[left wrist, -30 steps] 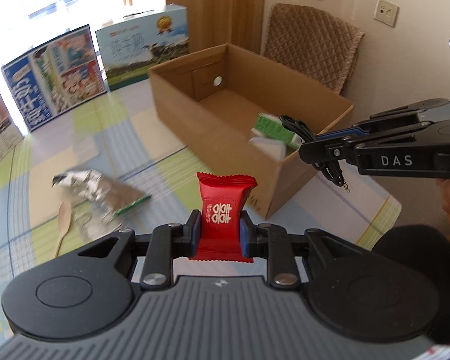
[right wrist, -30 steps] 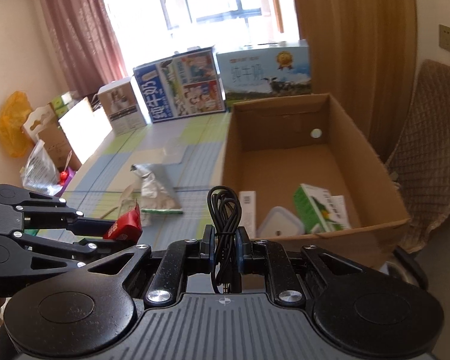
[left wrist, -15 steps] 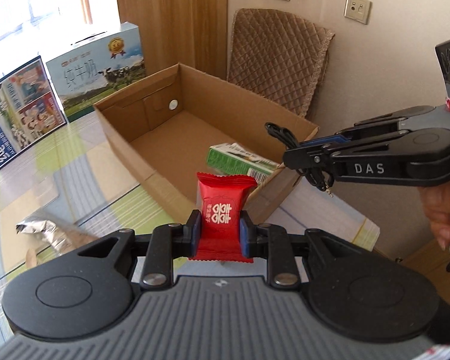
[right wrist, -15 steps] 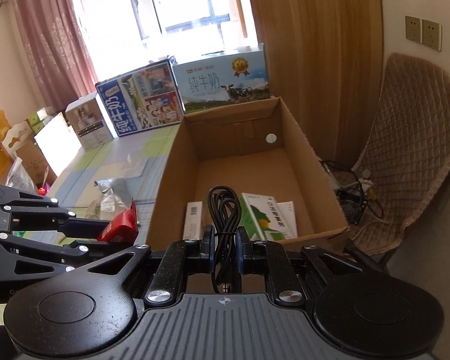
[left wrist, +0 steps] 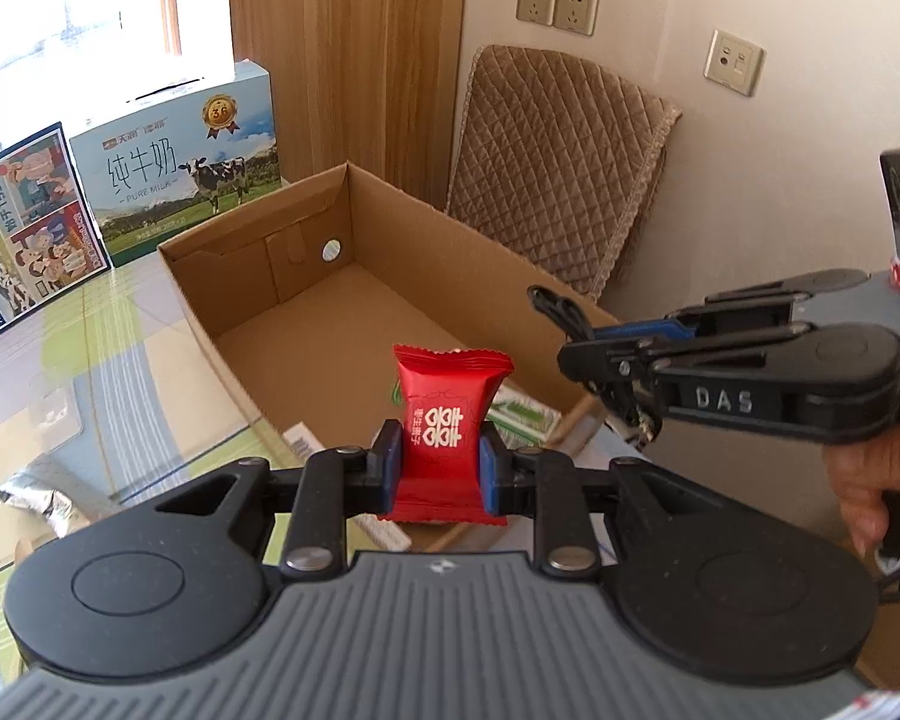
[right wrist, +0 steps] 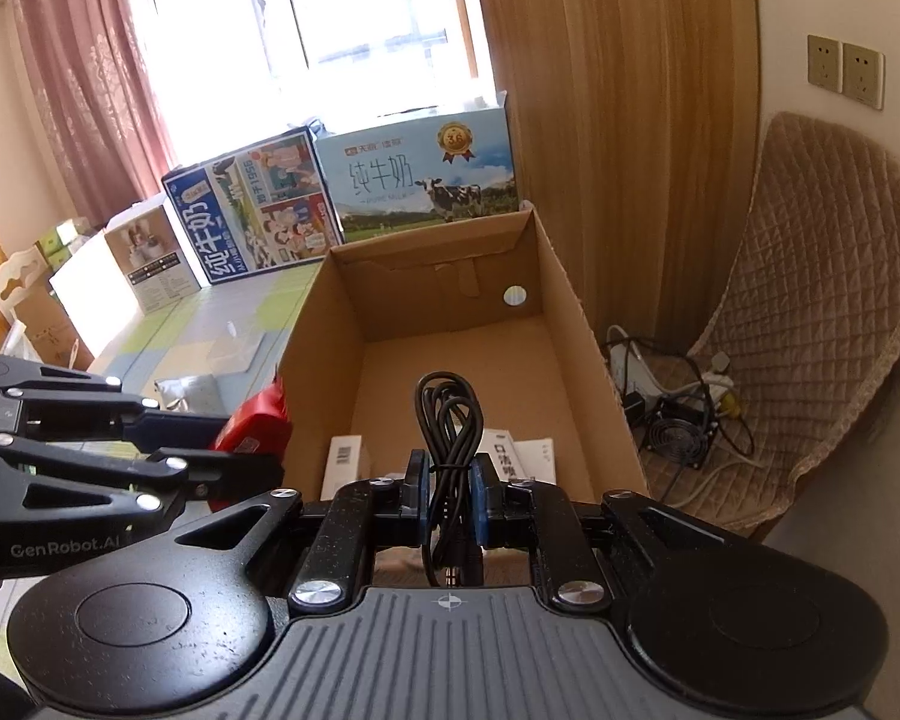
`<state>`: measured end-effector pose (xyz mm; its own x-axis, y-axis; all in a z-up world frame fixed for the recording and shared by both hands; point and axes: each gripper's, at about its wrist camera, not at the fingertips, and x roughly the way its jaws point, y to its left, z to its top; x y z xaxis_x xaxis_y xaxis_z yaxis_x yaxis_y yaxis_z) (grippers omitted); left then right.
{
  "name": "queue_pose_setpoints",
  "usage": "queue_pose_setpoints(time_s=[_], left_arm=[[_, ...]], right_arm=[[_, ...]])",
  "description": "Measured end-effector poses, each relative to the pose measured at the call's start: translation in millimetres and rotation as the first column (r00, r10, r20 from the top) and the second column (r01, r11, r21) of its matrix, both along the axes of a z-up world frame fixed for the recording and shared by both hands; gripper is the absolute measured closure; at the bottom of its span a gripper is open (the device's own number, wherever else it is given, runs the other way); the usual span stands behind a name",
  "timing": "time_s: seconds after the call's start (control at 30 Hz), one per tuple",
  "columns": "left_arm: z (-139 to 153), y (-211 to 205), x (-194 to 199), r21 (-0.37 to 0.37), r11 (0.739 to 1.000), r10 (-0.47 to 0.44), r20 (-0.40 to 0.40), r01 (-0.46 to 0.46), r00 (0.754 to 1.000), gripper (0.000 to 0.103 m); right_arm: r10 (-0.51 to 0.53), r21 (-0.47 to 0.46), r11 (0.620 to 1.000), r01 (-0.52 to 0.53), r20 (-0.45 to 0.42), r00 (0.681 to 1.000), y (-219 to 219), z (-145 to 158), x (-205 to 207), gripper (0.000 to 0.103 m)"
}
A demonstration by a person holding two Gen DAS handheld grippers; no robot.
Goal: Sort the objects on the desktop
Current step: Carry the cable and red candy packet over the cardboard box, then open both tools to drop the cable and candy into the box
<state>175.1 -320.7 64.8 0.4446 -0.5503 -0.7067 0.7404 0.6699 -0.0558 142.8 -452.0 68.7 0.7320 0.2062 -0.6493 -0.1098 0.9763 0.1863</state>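
My left gripper [left wrist: 440,468] is shut on a red candy packet [left wrist: 447,420] and holds it above the near end of the open cardboard box [left wrist: 342,204]. My right gripper [right wrist: 450,495] is shut on a coiled black cable [right wrist: 450,420] over the box's [right wrist: 561,276] near edge. In the left wrist view the right gripper [left wrist: 582,354] comes in from the right with the cable [left wrist: 555,306]. In the right wrist view the left gripper [right wrist: 252,450] and the packet [right wrist: 258,426] are at the box's left wall. A green carton [left wrist: 522,417] and white packets [right wrist: 345,462] lie inside.
A foil bag [left wrist: 36,489] lies on the checked tablecloth [left wrist: 126,324] left of the box. Milk cartons [right wrist: 420,174] [right wrist: 252,204] stand behind it. A quilted chair [right wrist: 822,312] and a power strip with cables [right wrist: 672,396] are to the right.
Both grippers have moved toward and over the box with their loads still held. The box now fills more of both views.
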Motion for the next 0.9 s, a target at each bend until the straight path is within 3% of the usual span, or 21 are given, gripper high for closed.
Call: queue_pose_setpoints(time_s=[0.43,0.9], left_arm=[[-24,-15,34,-0.022,0.999,0.041,-0.053,-0.042,0.998,0.081],[-25,23,31,-0.052,0.990,0.133,-0.028,-0.134,0.991,0.072]], right_arm=[[0.000,-0.004,1.000,0.000,-0.030,1.000,-11,-20,31,0.092],[0.046,0.024,0.999,-0.046,-0.025,0.999,2,-19,41,0.092]])
